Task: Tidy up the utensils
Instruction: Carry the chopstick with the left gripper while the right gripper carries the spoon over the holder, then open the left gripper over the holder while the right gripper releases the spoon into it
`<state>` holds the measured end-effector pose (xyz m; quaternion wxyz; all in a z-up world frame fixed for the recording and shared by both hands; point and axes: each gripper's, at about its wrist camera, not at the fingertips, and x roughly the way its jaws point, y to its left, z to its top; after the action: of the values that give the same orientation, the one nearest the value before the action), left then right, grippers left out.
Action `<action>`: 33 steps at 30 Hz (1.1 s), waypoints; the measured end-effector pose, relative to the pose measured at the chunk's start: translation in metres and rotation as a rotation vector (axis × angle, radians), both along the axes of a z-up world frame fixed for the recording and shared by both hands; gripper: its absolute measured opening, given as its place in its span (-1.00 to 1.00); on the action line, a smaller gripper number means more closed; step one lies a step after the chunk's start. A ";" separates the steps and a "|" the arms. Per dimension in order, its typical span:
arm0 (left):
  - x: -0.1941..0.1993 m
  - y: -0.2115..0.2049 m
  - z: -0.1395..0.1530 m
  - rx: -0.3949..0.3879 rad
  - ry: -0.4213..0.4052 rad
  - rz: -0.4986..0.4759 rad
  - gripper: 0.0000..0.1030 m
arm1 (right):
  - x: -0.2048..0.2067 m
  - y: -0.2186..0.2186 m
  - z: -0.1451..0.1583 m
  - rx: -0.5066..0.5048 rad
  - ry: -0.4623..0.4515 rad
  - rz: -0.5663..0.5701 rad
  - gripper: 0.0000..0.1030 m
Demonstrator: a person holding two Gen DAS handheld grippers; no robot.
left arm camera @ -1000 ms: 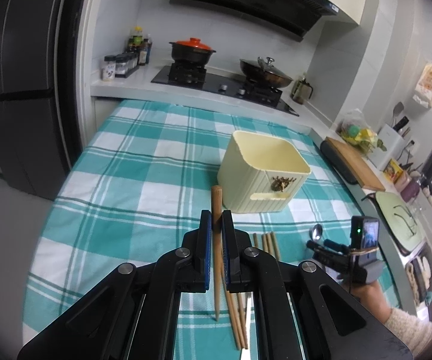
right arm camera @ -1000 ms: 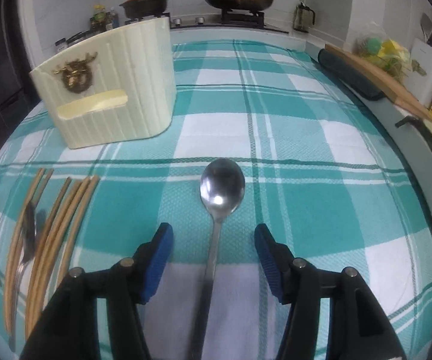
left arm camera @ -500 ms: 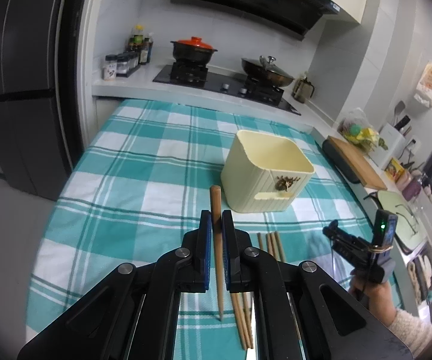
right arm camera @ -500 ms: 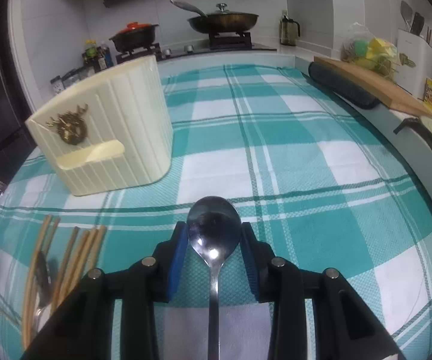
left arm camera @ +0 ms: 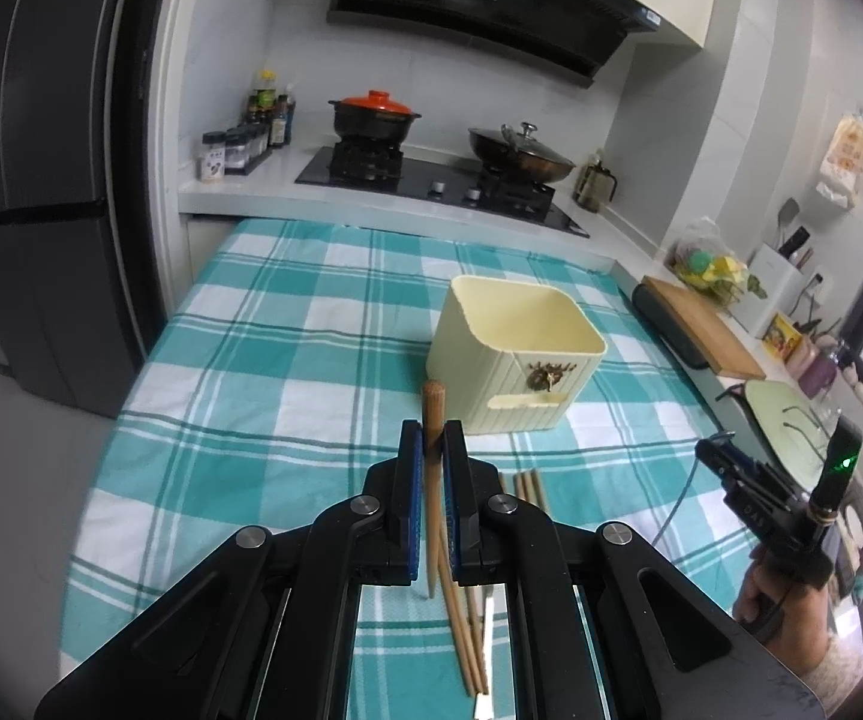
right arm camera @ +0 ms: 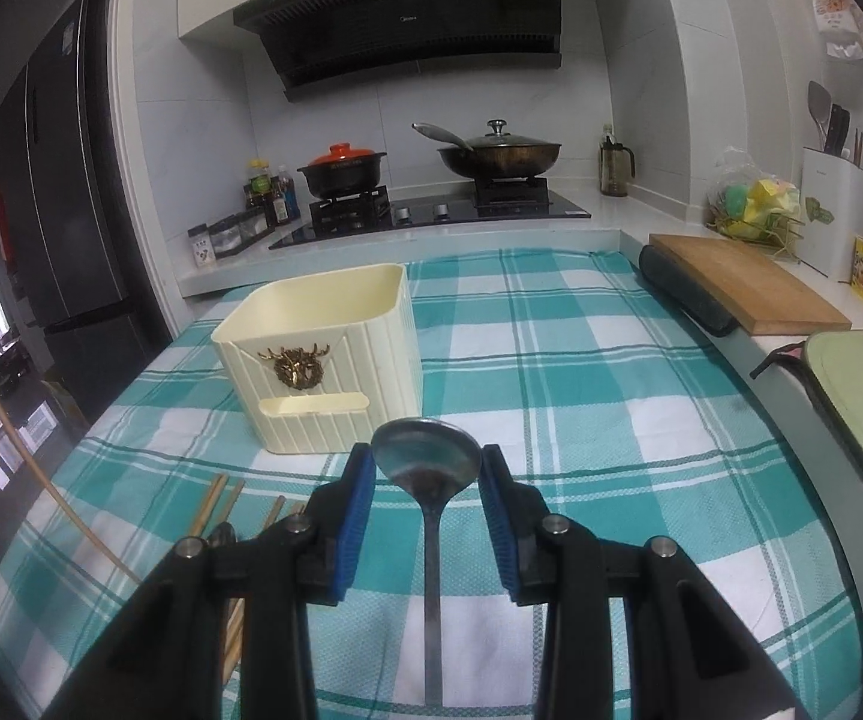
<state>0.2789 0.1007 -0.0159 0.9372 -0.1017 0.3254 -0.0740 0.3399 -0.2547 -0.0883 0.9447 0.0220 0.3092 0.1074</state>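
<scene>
- Checked worktop (left arm camera: 287, 360) below: my left claw (left arm camera: 431, 450) clamps one chopstick (left arm camera: 432, 414), which could pivot and miss the bin (left arm camera: 515, 372)
- Right claw (right arm camera: 426, 468) pinches the spoon (right arm camera: 426, 462) by its bowl; it may slip

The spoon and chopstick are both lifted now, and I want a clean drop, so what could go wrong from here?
The right gripper pinches the spoon by its rounded bowl, so it could pivot or slip. The left gripper holds one chopstick near its top, with the long end hanging; it may swing and catch the rim of the cream holder.
</scene>
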 end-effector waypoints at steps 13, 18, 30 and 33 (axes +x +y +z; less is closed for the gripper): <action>0.014 -0.001 0.028 -0.030 -0.019 -0.037 -0.90 | -0.005 -0.002 0.033 0.008 -0.065 0.015 -0.30; 0.032 -0.002 0.052 -0.039 -0.037 -0.059 -0.90 | 0.002 0.003 0.055 0.020 -0.088 0.040 -0.31; 0.122 -0.032 0.141 0.005 -0.172 -0.081 -0.90 | 0.071 0.031 0.136 0.075 -0.177 0.116 -0.31; 0.154 -0.048 0.137 0.018 -0.162 -0.088 -0.90 | 0.103 0.042 0.146 0.107 -0.178 0.126 -0.30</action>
<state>0.4329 0.0528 0.1209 0.9572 -0.0727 0.2532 -0.1203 0.4432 -0.2127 0.0578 0.9572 0.0434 0.2188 0.1844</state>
